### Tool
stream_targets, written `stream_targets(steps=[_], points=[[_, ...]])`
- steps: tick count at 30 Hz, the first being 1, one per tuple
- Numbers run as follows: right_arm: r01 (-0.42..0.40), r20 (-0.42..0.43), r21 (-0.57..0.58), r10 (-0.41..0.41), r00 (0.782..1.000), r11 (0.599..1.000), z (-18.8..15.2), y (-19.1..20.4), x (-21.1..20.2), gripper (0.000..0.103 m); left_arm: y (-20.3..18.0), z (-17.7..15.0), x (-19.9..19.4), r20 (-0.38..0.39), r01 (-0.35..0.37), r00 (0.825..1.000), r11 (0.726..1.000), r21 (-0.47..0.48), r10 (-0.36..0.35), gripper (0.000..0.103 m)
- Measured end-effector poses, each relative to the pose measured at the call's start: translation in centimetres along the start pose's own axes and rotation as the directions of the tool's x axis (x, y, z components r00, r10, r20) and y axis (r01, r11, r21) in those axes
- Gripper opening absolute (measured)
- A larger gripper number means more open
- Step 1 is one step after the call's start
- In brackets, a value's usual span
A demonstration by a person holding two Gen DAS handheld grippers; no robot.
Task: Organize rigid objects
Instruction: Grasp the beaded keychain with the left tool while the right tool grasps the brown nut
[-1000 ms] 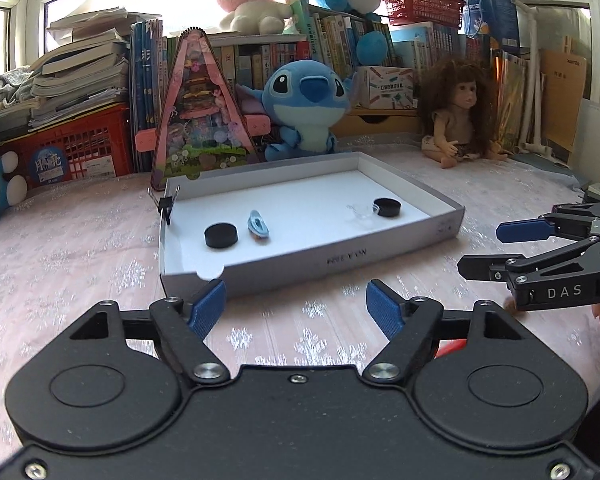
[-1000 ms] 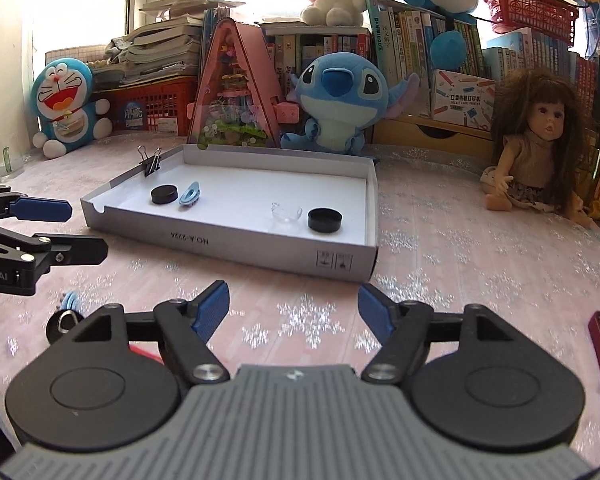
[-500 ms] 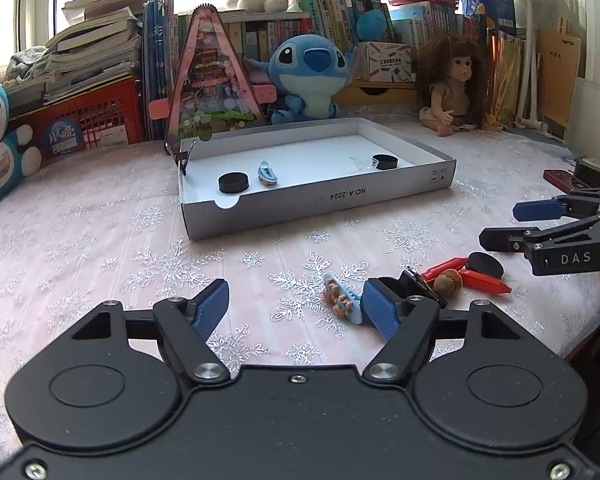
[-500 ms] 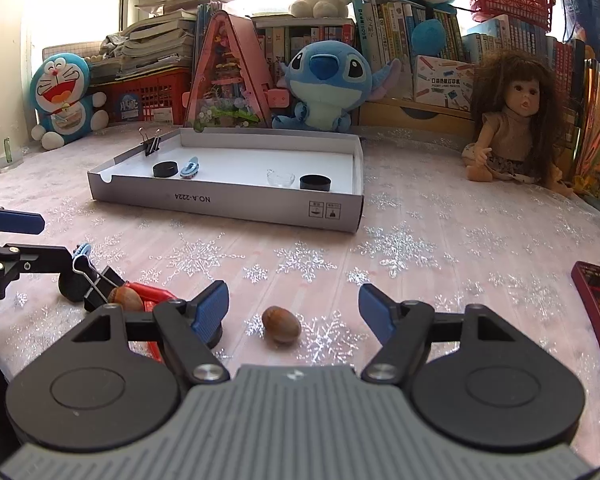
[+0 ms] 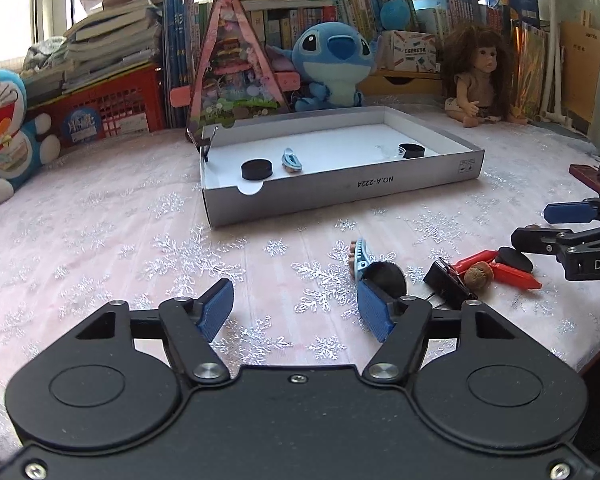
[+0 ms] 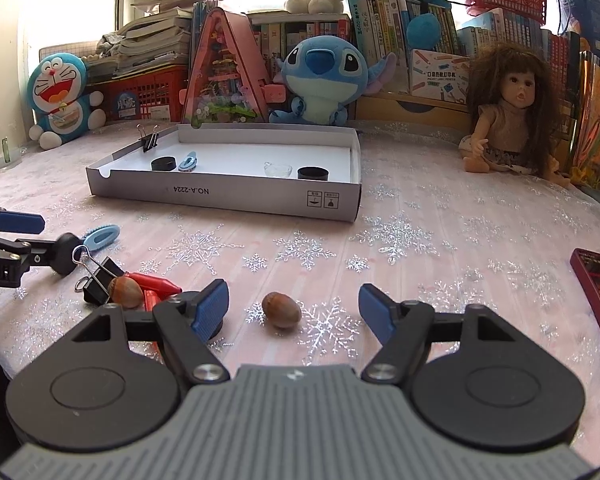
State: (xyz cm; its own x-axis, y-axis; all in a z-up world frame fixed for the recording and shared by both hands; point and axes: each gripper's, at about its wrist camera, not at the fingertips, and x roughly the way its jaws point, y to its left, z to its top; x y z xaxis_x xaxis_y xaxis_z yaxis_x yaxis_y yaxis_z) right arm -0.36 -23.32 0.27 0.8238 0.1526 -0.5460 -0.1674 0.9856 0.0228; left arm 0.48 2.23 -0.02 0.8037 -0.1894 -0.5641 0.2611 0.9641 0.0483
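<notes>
Right claw (image 6: 293,307) view only: loose acorn (image 6: 281,309).

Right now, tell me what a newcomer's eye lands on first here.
The open right tool frames a lone brown nut on the snowflake tablecloth. Beyond lies the shallow white box, already holding small items. The blue Stitch plush sits behind it.

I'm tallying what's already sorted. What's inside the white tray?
In the tray: two black caps, a blue clip, a clear dish; a binder clip grips its rim. Nothing looks hidden.
</notes>
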Motion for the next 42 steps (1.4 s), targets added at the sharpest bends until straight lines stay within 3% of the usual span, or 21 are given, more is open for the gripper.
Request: stream_targets(steps=[11,14,19,28,31,38,42], points=[[0.003,0.010,0.001,-0.003,1.000,1.000,-0.2,0.2,0.0,0.082,-1.9,0.7,1.0,0.019,0.050,0.999,0.999,0.005,-0.050,0.065],[0.040,0.021,-0.010,-0.040,0.999,0.999,-0.3,0.4,-0.1,0.082,-2.4,1.0,1.6,0.018,0.062,0.998,0.998,-0.007,-0.062,0.062],[0.083,0.043,-0.027,-0.082,0.996,0.996,-0.8,0.6,-0.2,0.082,-2.2,1.3,2.4,0.015,0.101,0.995,0.992,-0.076,-0.100,0.043],[0.065,0.062,-0.015,-0.064,0.996,0.998,-1.3,0.7,-0.6,0.080,-2.1,1.7,3.0,0.024,0.104,0.995,0.990,-0.100,-0.102,0.028],[0.060,0.060,-0.010,-0.059,0.996,0.998,-1.4,0.8,-0.6,0.072,-2.1,1.8,3.5,0.018,0.090,0.996,0.990,-0.112,-0.089,0.018],[0.047,0.055,-0.013,-0.046,0.997,0.999,-1.4,1.3,-0.8,0.024,-2.0,1.8,3.7,0.026,0.087,0.996,0.989,-0.122,-0.084,0.017],[0.047,0.070,-0.007,-0.046,0.996,0.999,-1.0,1.5,-0.9,0.024,-2.0,1.9,3.5,0.035,0.086,0.996,0.989,-0.123,-0.083,0.016]])
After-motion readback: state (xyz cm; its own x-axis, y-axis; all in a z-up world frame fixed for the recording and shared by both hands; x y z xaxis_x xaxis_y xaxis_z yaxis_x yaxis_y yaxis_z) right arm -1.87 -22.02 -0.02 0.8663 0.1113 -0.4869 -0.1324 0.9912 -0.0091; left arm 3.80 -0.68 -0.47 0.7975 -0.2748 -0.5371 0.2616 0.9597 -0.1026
